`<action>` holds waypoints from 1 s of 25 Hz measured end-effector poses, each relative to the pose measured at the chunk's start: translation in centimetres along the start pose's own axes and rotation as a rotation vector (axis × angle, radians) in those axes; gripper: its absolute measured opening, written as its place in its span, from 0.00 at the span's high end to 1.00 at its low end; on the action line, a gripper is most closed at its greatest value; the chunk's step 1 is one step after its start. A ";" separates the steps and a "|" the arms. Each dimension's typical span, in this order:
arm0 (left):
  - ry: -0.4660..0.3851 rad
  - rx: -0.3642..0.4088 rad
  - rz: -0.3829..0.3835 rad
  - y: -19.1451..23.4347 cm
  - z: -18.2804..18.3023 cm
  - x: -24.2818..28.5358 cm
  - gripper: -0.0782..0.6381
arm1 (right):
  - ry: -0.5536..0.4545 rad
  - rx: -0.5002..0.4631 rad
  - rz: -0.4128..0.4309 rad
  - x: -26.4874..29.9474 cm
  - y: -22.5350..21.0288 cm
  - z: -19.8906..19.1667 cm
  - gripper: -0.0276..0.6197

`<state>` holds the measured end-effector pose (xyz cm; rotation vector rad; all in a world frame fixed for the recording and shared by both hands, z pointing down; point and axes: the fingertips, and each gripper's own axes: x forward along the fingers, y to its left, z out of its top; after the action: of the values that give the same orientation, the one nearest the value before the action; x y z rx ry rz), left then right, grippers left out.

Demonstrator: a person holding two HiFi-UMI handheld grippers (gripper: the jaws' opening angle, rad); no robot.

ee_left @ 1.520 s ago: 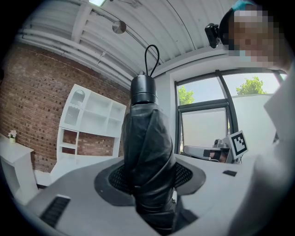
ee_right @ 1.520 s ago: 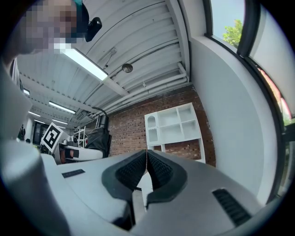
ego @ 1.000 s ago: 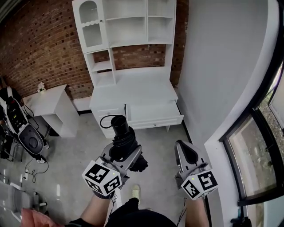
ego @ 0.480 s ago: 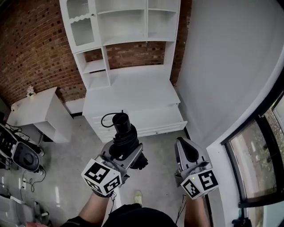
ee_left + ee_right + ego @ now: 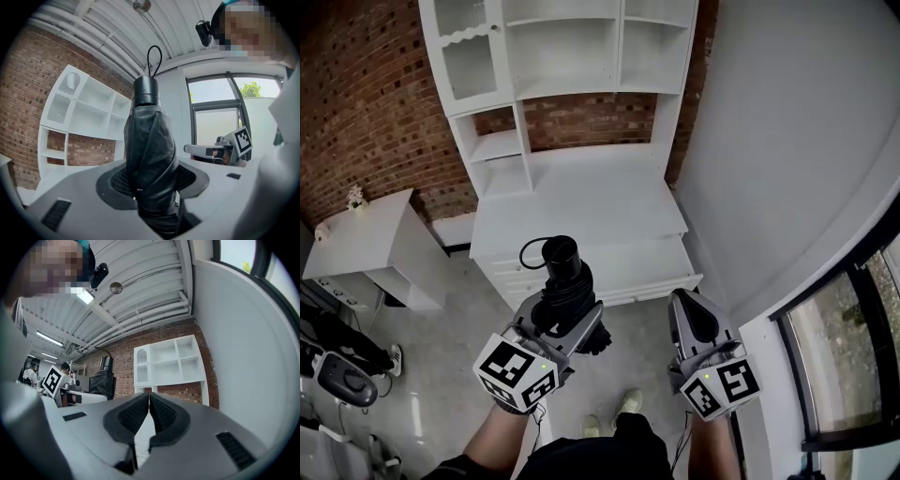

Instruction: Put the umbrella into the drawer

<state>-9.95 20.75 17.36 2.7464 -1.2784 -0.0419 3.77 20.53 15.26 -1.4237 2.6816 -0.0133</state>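
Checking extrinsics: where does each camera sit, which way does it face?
Head view: on the head, steeply down at desk and drawer; forearms, left gripper, right gripper show.
Left gripper view: along jaws clamped on the umbrella; person's upper body right.
Right gripper view: along shut jaws toward the shelves; upper body left.
Shared: both gripper views show umbrella.

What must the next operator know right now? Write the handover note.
Left gripper: shut on the folded black umbrella, handle and loop sticking out past it.
Right gripper: fingers together, empty.
Drawer: on the right of the white desk, looks pulled open, ahead of both grippers, not yet reached.
Done: umbrella picked up.
Left: carry it to the drawer, lay it inside, release.
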 end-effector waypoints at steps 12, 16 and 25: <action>-0.001 -0.014 0.089 9.1 0.4 8.4 0.60 | 0.022 0.027 0.101 12.3 -6.5 -1.0 0.95; 0.010 -0.019 0.131 11.8 -0.5 11.9 0.60 | 0.044 0.045 0.160 16.9 -9.0 -2.4 0.95; 0.077 -0.029 0.190 16.5 -3.5 19.5 0.60 | 0.091 0.065 0.247 23.6 -14.7 -5.7 0.95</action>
<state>-9.74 -4.36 23.16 2.5627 -1.4982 0.0608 2.21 -7.47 19.68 -1.0916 2.8819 -0.1474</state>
